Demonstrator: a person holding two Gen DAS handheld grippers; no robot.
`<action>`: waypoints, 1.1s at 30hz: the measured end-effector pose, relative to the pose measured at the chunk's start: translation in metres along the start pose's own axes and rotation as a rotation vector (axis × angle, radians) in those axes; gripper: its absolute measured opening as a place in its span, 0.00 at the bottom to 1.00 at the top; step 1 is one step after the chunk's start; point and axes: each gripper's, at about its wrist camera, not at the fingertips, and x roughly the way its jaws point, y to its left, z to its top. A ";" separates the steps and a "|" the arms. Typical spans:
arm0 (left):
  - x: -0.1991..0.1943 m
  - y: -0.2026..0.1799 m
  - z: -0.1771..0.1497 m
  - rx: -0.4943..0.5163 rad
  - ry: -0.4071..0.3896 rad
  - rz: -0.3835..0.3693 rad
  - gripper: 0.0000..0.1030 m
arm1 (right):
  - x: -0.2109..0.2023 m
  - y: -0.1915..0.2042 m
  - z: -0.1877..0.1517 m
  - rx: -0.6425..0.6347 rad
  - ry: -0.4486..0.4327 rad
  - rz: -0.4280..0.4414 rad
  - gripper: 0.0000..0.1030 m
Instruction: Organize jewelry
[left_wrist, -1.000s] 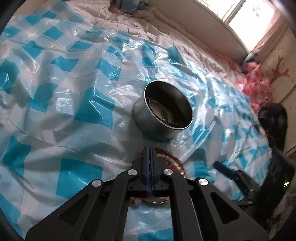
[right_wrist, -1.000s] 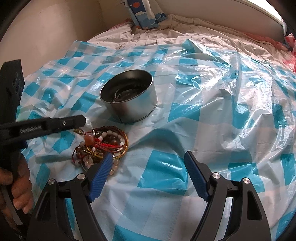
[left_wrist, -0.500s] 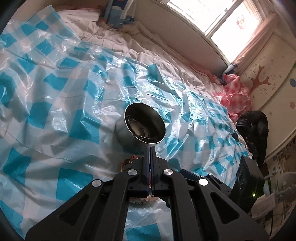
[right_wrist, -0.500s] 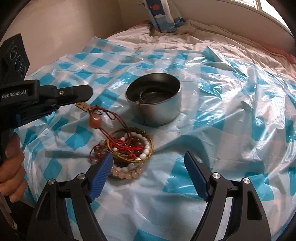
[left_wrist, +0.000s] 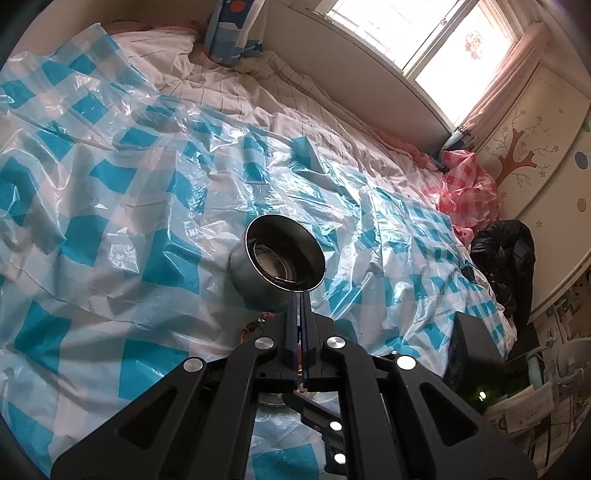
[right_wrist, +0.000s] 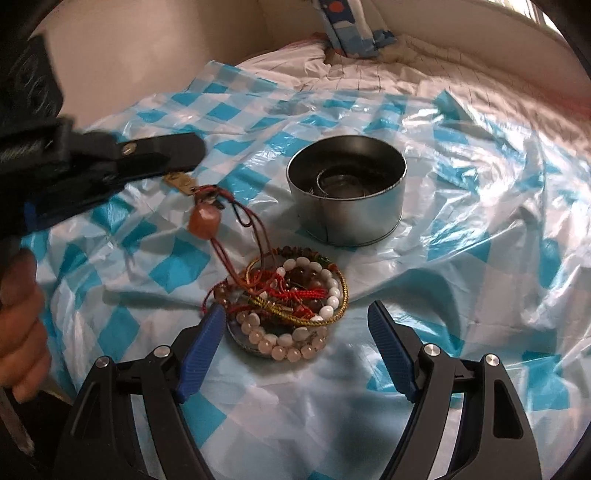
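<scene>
Left wrist view: looks forward and down over its own tool (left_wrist: 299, 295) across the bed (left_wrist: 332, 122), towards the window (left_wrist: 436, 37) at upper right.
Right wrist view: sits low and near, facing the pile of bracelets (right_wrist: 284, 302) at frame centre, with the wall behind.
Shared: both views take in the metal tin (left_wrist: 280, 258) (right_wrist: 347, 192) on the blue checked plastic sheet (left_wrist: 110, 192) (right_wrist: 480, 221); the right view shows the left tool (right_wrist: 181, 155) at upper left.

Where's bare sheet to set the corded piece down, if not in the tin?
Free: sheet right of the tin and beyond it toward the pillow; also in front of the right gripper. Crowded: the gap between tin and bead pile, where the left gripper dangles the cord.
</scene>
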 end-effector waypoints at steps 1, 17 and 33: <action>0.000 -0.001 0.000 0.000 -0.001 -0.002 0.01 | 0.004 -0.002 0.002 0.013 0.005 0.010 0.74; -0.005 0.000 0.010 -0.024 -0.035 -0.025 0.01 | 0.007 -0.006 0.008 0.044 -0.011 0.022 0.21; 0.004 -0.010 0.013 -0.017 -0.032 -0.032 0.01 | -0.031 -0.020 0.011 0.088 -0.155 0.057 0.08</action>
